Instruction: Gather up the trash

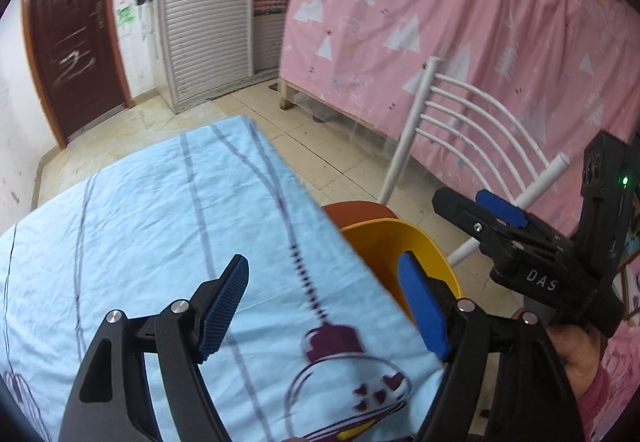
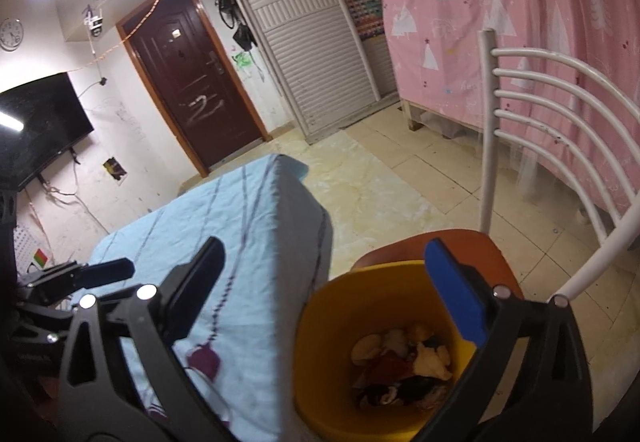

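Observation:
A yellow bin stands on an orange chair seat beside the table. Crumpled trash lies in its bottom. My right gripper is open and empty, held above the bin's left rim and the table edge. My left gripper is open and empty above the blue tablecloth, near its right edge. The bin's rim shows past the cloth in the left wrist view. The right gripper shows there too, above the chair.
A white metal chair back rises behind the bin. A pink curtain hangs on the right. A dark door, a white shutter cabinet and a wall TV stand beyond the tiled floor.

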A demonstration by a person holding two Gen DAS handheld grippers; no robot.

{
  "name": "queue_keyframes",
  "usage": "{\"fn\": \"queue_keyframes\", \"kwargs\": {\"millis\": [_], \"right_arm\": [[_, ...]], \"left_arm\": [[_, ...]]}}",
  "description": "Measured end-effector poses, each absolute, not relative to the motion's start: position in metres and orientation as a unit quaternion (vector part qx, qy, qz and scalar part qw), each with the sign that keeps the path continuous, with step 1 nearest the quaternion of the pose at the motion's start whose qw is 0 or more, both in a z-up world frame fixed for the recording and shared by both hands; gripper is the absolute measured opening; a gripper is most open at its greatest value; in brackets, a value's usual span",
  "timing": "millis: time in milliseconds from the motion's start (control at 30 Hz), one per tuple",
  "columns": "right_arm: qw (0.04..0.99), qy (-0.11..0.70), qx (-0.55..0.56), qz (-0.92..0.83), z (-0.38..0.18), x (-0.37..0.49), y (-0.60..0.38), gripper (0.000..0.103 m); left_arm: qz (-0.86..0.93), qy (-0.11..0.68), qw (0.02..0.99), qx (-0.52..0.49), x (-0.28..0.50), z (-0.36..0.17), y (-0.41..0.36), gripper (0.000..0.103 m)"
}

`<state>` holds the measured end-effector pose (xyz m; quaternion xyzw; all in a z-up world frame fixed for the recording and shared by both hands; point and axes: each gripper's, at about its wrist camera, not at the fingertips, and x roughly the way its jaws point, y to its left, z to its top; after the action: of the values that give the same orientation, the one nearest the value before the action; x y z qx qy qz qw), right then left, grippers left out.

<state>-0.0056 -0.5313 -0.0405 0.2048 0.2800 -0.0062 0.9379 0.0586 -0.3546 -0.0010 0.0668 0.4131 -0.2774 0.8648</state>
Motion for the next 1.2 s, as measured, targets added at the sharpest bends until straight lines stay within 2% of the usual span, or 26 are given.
{"fn": "queue_keyframes", "kwargs": {"millis": [500, 867, 1200], "right_arm": [[0.943, 0.29, 0.148, 0.064, -0.024, 0.021, -0.413, 0.097], [0.945, 0.29, 0.108, 0.101, -0.014, 0.032, -0.351, 0.097], [0.945, 0.291, 0.092, 0.117, -0.014, 0.037, -0.322, 0.097]], "left_arm": [[-0.198, 0.357, 0.913, 0.001, 0.047, 0.02, -0.225, 0.081], [-0.144, 0.325, 0.935, -0.024, 0.04, 0.027, -0.151, 0.085], [-0.09, 0.302, 0.949, -0.014, 0.034, 0.025, -0.116, 0.085]]}}
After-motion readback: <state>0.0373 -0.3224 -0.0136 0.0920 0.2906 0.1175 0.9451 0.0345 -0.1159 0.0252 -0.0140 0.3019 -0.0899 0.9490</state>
